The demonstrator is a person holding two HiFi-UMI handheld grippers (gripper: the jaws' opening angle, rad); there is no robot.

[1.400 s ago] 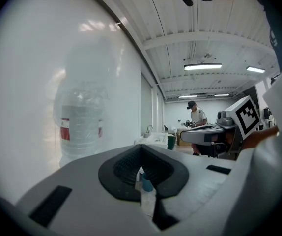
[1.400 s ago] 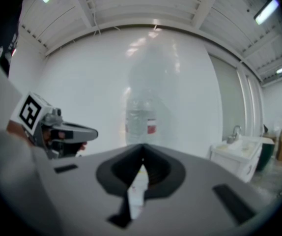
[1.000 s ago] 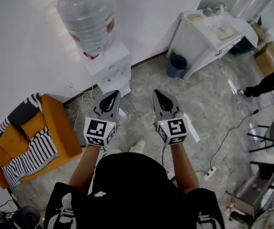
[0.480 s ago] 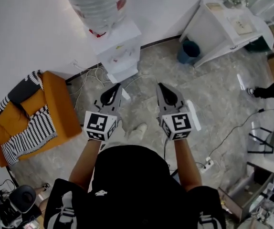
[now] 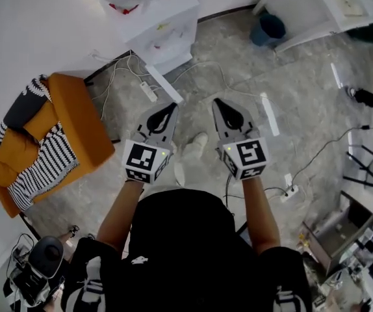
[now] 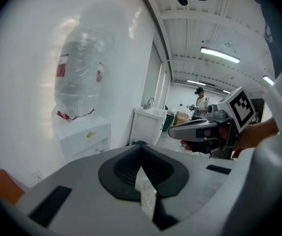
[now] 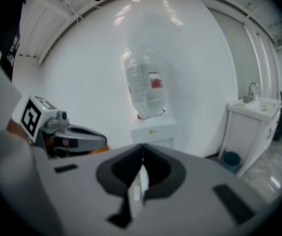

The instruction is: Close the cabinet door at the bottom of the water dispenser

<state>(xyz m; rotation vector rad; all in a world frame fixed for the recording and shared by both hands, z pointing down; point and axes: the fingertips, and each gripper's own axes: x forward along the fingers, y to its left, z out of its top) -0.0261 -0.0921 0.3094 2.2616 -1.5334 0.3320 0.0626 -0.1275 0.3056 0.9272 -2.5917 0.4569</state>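
the dispenser [image 5: 164, 25] stands against the wall at 11 o'clock in the head view. its bottle [image 6: 77, 82] shows best in the left gripper view. from the dispenser's base a thin white panel juts over the floor toward 5 o'clock. i take it for the door [image 5: 164, 84], seen edge-on from above and standing open, though the hinge is too small to make out. both gripper views aim at the dispenser, but each gripper's own body hides the cabinet below.

the left gripper [image 5: 169, 108] and right gripper [image 5: 219, 104] are held side by side at the centre, both pointing toward 12 o'clock. the left tip is just beside the door's free end, and i cannot tell if it touches. on each gripper the jaws are pressed together with nothing between them.

an orange armchair [image 5: 76, 122] sits at 9 o'clock, and cables [image 5: 125, 77] trail on the floor by the dispenser's base.

by my judgement the task is at its very start: the door is not yet closed. what is left is to get a gripper behind the panel and swing it back toward 11 o'clock until it lies flush with the front.
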